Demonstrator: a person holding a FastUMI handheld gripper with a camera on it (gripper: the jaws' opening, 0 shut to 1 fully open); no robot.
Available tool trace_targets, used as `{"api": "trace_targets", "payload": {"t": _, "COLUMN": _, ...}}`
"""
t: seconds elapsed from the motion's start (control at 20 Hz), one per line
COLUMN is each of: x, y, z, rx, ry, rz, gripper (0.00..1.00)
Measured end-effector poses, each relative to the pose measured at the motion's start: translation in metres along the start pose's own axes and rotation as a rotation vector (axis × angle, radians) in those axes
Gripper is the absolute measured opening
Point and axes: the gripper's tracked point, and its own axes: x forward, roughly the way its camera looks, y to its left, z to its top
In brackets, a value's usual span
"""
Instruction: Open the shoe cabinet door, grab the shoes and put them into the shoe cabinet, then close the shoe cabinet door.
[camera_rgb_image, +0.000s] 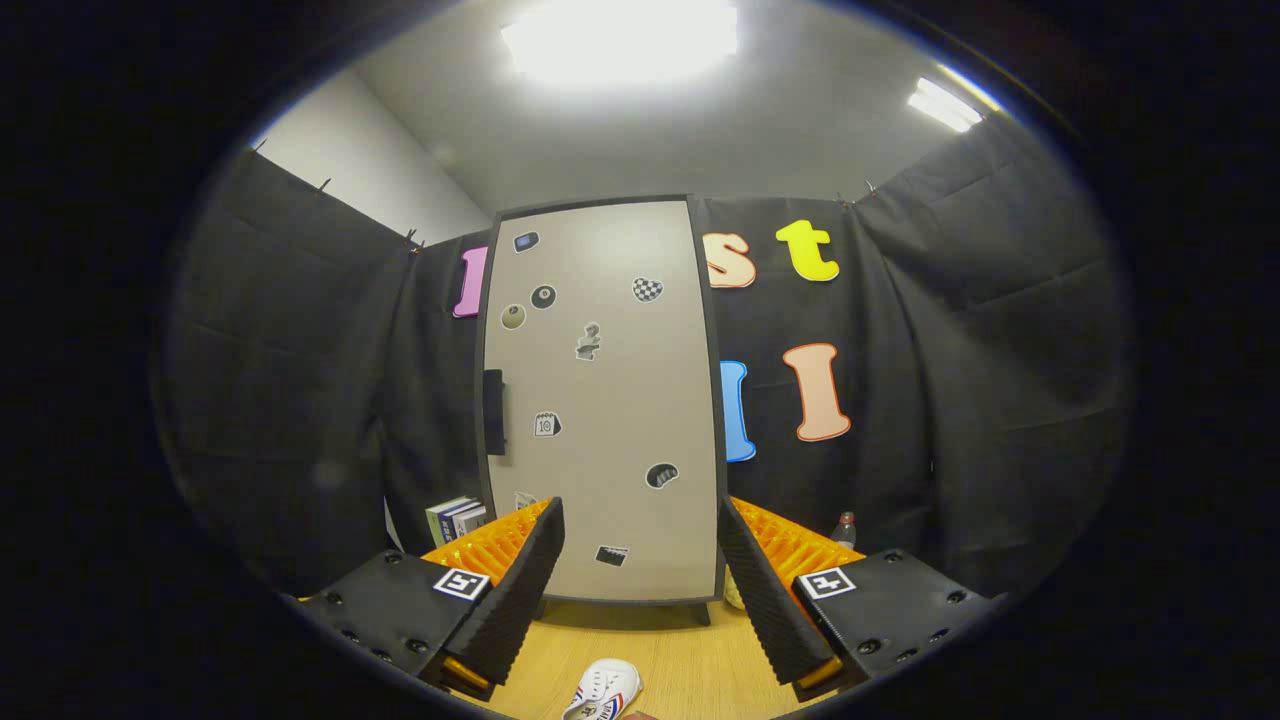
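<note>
A tall shoe cabinet (600, 400) stands straight ahead beyond the fingers, its pale door shut and dotted with small stickers. A dark handle (493, 412) sits on the door's left edge. My gripper (640, 530) is open, fingers spread wide with nothing between them, and the door's lower part shows in the gap. A small white shoe (603, 690) with red and blue stripes lies on the wooden table (680, 650), close below and between the fingers.
Black cloth walls close the booth on both sides and behind the cabinet. A few books (455, 518) stand left of the cabinet's foot. A small bottle (845, 528) stands to its right, behind the right finger.
</note>
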Motion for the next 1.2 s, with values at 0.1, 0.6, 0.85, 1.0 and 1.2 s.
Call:
{"api": "trace_targets", "payload": {"t": 0.1, "x": 0.018, "y": 0.01, "z": 0.006, "rx": 0.005, "ry": 0.007, "rz": 0.011, "gripper": 0.96}}
{"api": "trace_targets", "payload": {"t": 0.6, "x": 0.121, "y": 0.074, "z": 0.034, "rx": 0.033, "ry": 0.019, "rz": 0.081, "gripper": 0.96}}
{"api": "trace_targets", "payload": {"t": 0.85, "x": 0.167, "y": 0.121, "z": 0.039, "rx": 0.046, "ry": 0.025, "rz": 0.14, "gripper": 0.96}}
{"api": "trace_targets", "payload": {"t": 1.0, "x": 0.196, "y": 0.149, "z": 0.033, "rx": 0.047, "ry": 0.054, "rz": 0.176, "gripper": 0.96}}
{"api": "trace_targets", "payload": {"t": 1.2, "x": 0.229, "y": 0.178, "z": 0.015, "rx": 0.006, "ry": 0.101, "rz": 0.201, "gripper": 0.96}}
